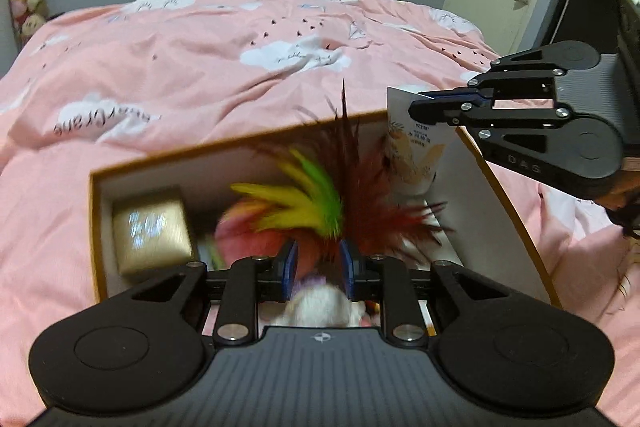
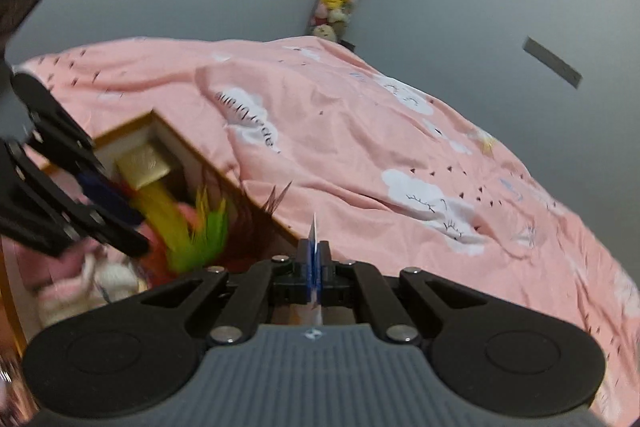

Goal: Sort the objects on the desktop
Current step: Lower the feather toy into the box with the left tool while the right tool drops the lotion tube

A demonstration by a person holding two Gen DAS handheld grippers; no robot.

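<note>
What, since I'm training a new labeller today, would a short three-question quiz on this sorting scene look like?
1. True or false: the right tongs are shut on the flat end of the white tube.
2. In the left wrist view, what sits in the left end of the open box? A) a gold box B) a mug C) a book
3. Fill in: the open box rests on a ____ bedspread printed with white clouds.
Key: 1 true; 2 A; 3 pink.
</note>
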